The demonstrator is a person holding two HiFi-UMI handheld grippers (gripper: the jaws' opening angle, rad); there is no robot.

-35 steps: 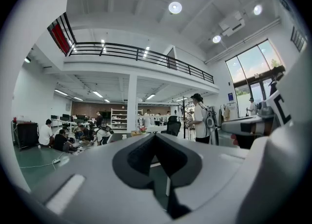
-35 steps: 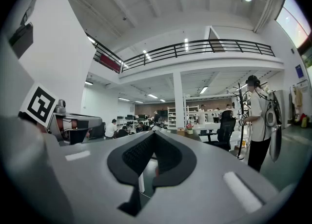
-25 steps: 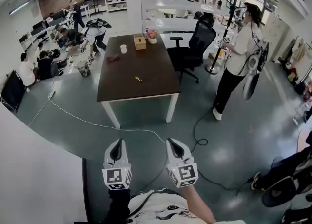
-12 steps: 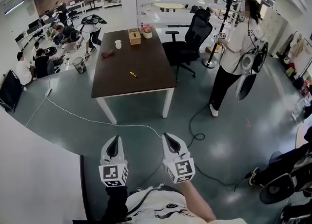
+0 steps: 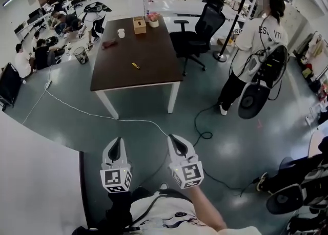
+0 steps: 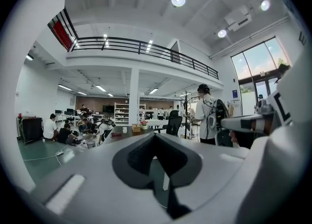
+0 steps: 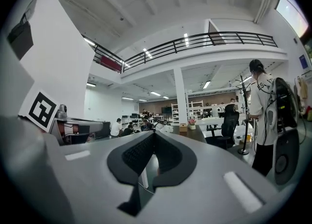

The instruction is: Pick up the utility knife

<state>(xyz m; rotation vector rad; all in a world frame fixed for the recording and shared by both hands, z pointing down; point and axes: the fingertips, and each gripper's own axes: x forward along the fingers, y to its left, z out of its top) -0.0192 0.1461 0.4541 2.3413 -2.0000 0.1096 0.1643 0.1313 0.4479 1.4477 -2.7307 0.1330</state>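
Observation:
The utility knife (image 5: 135, 65) is a small yellow thing lying near the middle of the dark brown table (image 5: 154, 75), far ahead of me in the head view. My left gripper (image 5: 119, 141) and right gripper (image 5: 172, 139) hang side by side low in that view, over the grey floor, well short of the table. Each has its jaws closed tip to tip with nothing held. In the left gripper view the left gripper (image 6: 155, 135) points toward the distant table (image 6: 127, 131). The right gripper (image 7: 153, 134) does the same in its own view. The knife is too small to make out in either gripper view.
A tissue box (image 5: 139, 24), flower pot (image 5: 153, 21), white cup (image 5: 121, 33) and a reddish item (image 5: 108, 44) sit at the table's far end. A black office chair (image 5: 205, 26) stands at its right. A person (image 5: 256, 49) stands at right. Cables (image 5: 202, 135) cross the floor. A white wall (image 5: 36, 177) is at left.
The table and knife have slid left in the head view as I walk. The standing person now appears larger and nearer. Both grippers stay shut and level.

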